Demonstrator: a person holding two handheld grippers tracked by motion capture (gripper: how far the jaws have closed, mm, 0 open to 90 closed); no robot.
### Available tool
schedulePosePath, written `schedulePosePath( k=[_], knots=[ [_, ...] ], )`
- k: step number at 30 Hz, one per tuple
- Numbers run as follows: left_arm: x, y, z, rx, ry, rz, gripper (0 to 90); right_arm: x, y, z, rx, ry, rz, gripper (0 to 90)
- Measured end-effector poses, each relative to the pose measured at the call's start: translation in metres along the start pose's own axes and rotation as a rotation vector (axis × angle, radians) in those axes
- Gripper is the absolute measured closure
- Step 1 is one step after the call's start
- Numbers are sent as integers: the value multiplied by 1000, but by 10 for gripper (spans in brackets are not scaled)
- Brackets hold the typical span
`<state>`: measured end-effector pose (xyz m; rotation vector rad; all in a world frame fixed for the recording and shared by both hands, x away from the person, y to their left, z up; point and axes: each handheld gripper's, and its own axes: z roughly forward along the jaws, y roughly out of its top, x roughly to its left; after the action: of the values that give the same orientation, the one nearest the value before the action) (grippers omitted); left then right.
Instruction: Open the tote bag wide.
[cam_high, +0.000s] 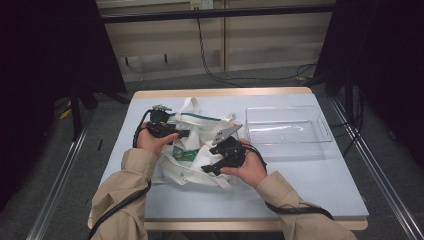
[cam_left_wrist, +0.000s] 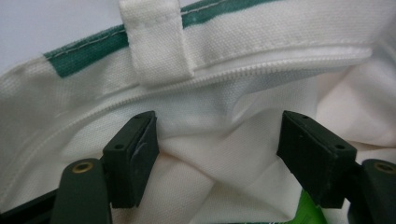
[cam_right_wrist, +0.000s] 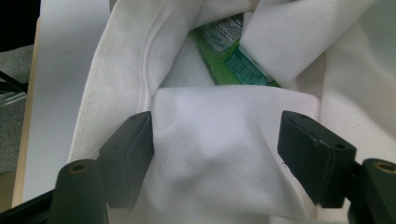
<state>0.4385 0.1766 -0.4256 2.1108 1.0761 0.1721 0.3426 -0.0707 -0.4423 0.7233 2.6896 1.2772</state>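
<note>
Bag-opening is our step: both grippers (cam_high: 184, 133) (cam_high: 206, 170) gape over the white tote bag (cam_high: 197, 172); next we grip its zipper rim (cam_left_wrist: 224, 74) to reach the green packet (cam_right_wrist: 231, 60).

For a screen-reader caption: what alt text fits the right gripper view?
A white cloth bag lies open under the right claw, whose two black jaws stand wide apart over a fold of the cloth without pinching it. A green packet shows deeper inside the bag, and the pale table shows at the left.
</note>
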Motion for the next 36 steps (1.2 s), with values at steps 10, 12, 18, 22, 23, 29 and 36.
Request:
schedulePosePath(
  k=[10, 12, 18, 22, 23, 29, 36],
  knots=[
    [-2, -2, 3, 62, 52, 34, 475, -1, -3, 7, 37, 8, -17, 551],
    [-5, -1, 5, 76, 72, 44, 528, -3, -3, 9, 46, 12, -16, 601],
    [-12, 3, 9, 119, 107, 59, 748, -3, -3, 13, 94, 17, -34, 833],
    [-10, 7, 7, 106, 111, 2, 842, -5, -5, 10, 103, 29, -36, 879],
    [-8, 8, 6, 100, 108, -5, 845, -5, -5, 9, 108, 28, -45, 882],
    [2, 12, 5, 58, 103, -46, 853, -5, -11, 1, 120, 49, -53, 890],
    [10, 14, 6, 12, 118, -86, 855, -2, -22, -5, 149, 65, -77, 893]
  ],
)
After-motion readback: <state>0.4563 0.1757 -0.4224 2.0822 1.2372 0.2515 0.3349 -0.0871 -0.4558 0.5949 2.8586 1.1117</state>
